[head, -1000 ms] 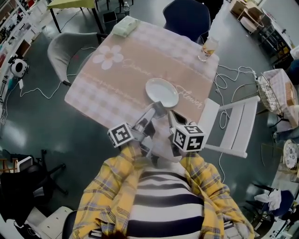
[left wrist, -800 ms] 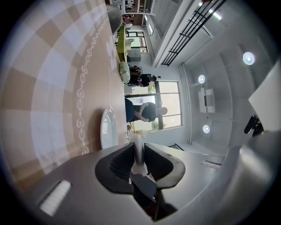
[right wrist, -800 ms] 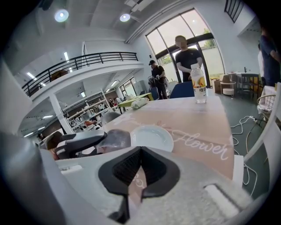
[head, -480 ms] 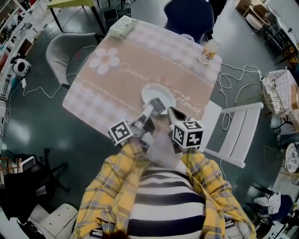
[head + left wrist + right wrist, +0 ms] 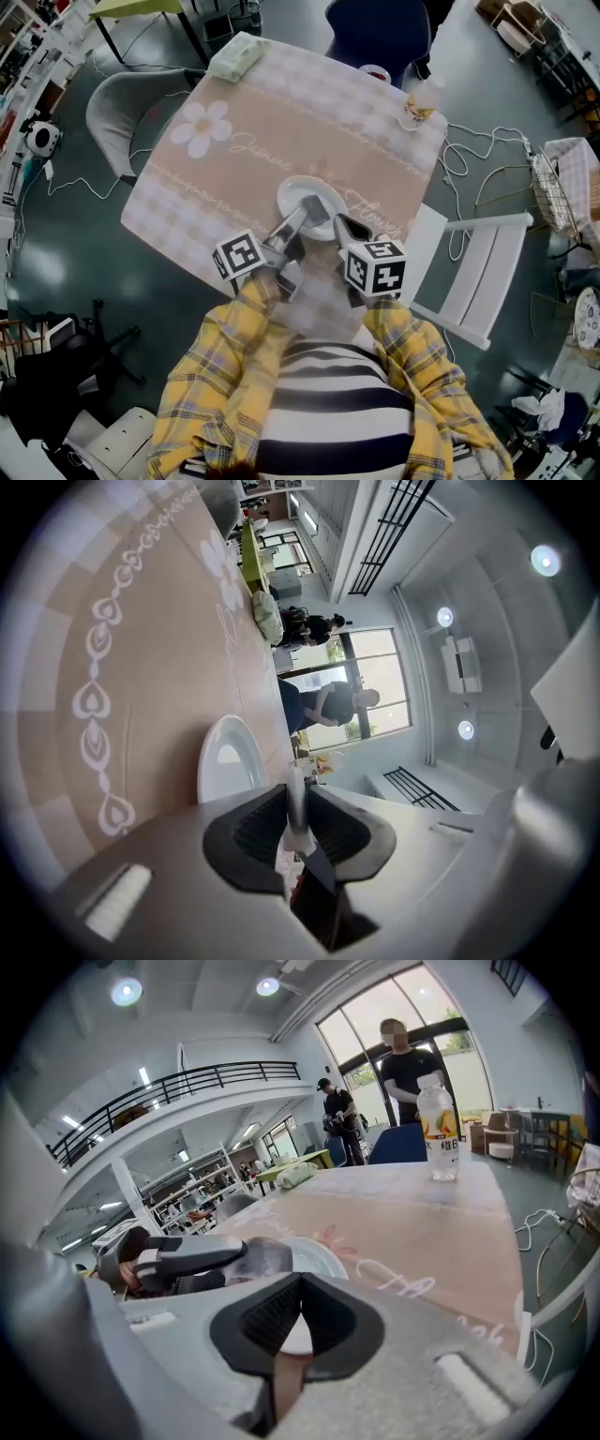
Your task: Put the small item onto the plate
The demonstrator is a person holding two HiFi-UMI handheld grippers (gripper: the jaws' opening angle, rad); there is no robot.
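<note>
On "Flower" tablecloth (image 5: 281, 141), white plate (image 5: 285, 194), left tongs (image 5: 312, 213) pinching small item (image 5: 296, 803)

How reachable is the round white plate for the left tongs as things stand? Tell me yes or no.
Likely yes. The left tongs, shut on a thin white item, hang at the near rim of the round white plate with nothing between; the right tongs sit beside them, clear of the path.

A drink bottle (image 5: 419, 101) stands at the flowered tablecloth's (image 5: 244, 159) far corner.
</note>
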